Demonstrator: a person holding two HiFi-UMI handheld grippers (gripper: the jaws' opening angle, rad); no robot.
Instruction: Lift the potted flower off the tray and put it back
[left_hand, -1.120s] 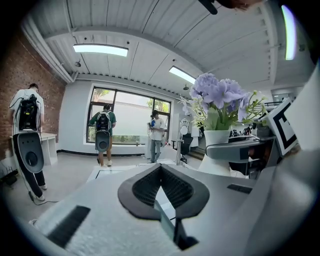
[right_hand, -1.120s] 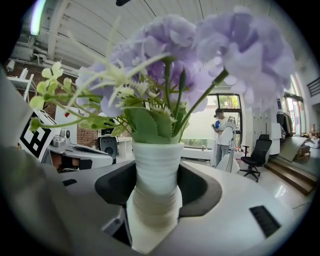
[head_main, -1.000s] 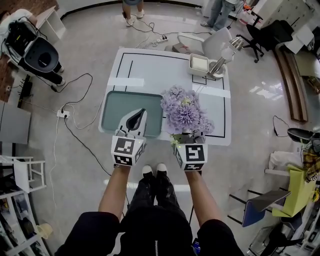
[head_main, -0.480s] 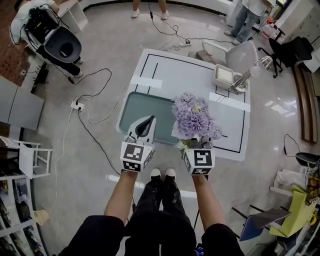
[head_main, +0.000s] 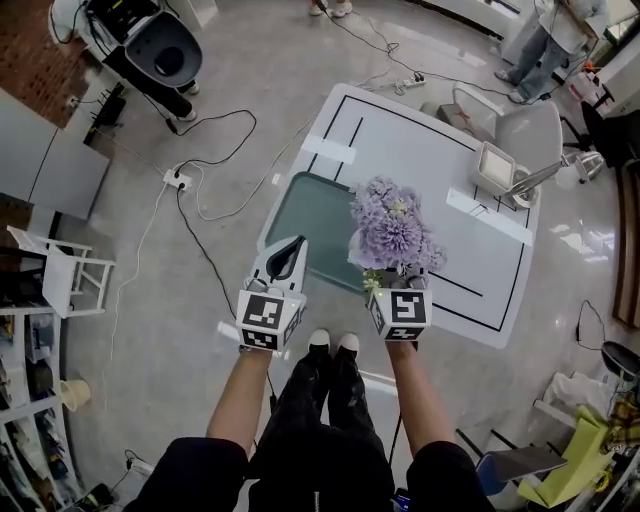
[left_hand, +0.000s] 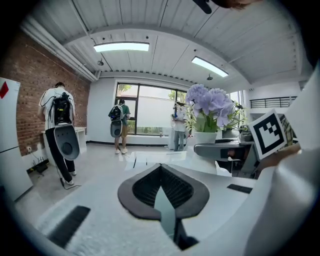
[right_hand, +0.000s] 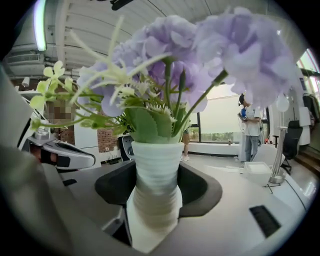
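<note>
the right gripper's (right_hand: 157, 192) jaws clasp the white pot of the potted flower (head_main: 392, 232), held up beside the green tray (head_main: 305, 215), not on it. the left gripper's (left_hand: 163, 197) jaws are closed on nothing. the lift looks done; setting it back on the tray on the desk (head_main: 420, 140) remains.

Quick tally: two grippers, the left gripper (head_main: 285, 258) and the right gripper (head_main: 392, 285), each with one marker cube (head_main: 263, 315). There's one potted flower (head_main: 392, 232) in the right one's jaws and one teal tray (head_main: 305, 215) just ahead of the left one's tips. One white table (head_main: 420, 130) carries one square white container (head_main: 497, 168) and one desk lamp (head_main: 540, 178), both well ahead of the right gripper. Two power strips (head_main: 176, 180) on the floor. Looking out past the left gripper I count three people (left_hand: 120, 122) and two ceiling lights (left_hand: 121, 47).
</note>
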